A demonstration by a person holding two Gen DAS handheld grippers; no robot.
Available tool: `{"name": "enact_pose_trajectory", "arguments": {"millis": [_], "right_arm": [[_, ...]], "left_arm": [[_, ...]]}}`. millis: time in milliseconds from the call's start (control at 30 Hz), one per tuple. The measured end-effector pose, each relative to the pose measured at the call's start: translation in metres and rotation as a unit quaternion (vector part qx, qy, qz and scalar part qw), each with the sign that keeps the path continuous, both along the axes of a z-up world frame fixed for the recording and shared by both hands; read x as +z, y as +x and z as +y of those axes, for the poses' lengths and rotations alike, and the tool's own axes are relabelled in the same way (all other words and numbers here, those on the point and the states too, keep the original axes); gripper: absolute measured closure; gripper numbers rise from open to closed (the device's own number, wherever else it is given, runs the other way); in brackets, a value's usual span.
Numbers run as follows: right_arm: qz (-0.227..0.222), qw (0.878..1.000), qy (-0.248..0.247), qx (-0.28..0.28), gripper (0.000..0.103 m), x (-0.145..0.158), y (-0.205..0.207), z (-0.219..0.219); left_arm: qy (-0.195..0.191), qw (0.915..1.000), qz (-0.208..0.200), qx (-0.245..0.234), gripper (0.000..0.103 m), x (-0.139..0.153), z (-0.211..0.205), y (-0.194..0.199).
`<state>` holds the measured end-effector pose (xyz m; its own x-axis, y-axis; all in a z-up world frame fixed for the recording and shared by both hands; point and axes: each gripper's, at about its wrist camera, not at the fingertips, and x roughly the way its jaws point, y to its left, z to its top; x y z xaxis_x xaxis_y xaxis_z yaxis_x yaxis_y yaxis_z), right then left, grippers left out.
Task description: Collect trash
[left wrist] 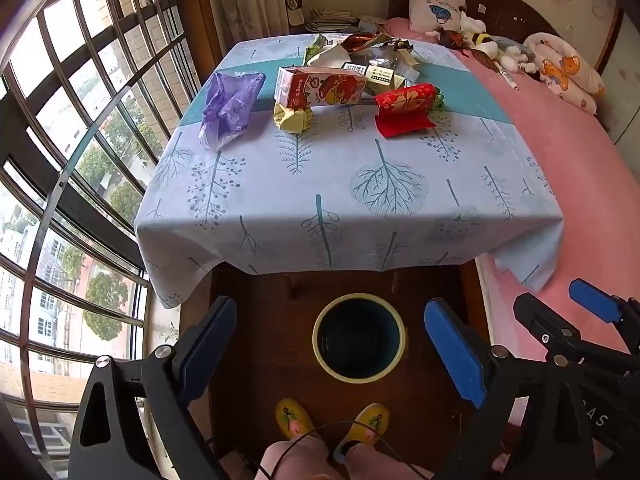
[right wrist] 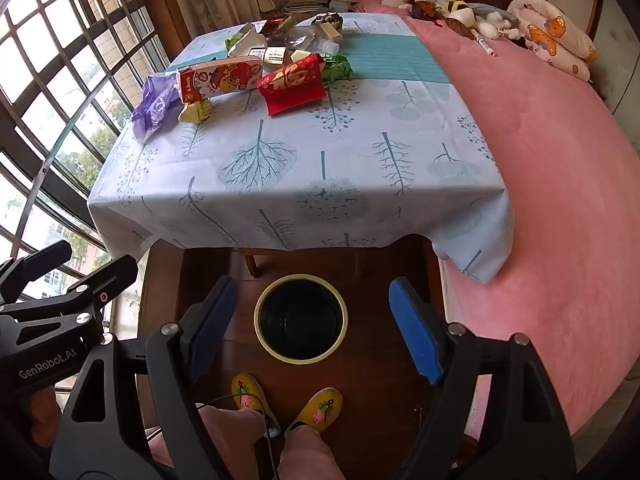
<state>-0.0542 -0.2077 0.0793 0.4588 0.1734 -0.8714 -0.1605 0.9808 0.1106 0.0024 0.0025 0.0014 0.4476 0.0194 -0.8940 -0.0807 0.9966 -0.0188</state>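
Trash (left wrist: 320, 90) sits on the table (left wrist: 344, 200), far behind the bin (left wrist: 359, 338). Both tongs, left (left wrist: 340, 354) and right (right wrist: 316, 328), gape wide, empty, above the bin.

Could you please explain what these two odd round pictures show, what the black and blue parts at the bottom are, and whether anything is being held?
There is no robot: a person holds a two-finger gripper in each hand, each with a wide-angle camera looking along its fingers. One picture comes from the left gripper, the other from the right gripper. The blue parts are their pads. Both are open and hold nothing. Ahead is a table under a tree-print cloth, with trash at its far end: a purple bag, a red carton, a red wrapper and more packaging. On the floor in front stands a bin, near the person's yellow slippers.
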Motion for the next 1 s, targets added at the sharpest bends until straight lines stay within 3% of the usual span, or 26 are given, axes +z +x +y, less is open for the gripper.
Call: {"name": "enact_pose_trajectory", "arguments": {"millis": [100, 1000], "right_arm": [[-0.001, 1.000, 0.001, 0.003, 0.026, 0.001, -0.001, 0.002], [-0.029, 0.999, 0.013, 0.024, 0.026, 0.018, -0.017, 0.005]], "left_arm": [[0.014, 0.9996, -0.023, 0.005, 0.007, 0.005, -0.004, -0.012], [0.024, 0.9988, -0.043, 0.002, 0.017, 0.021, -0.005, -0.027]]}}
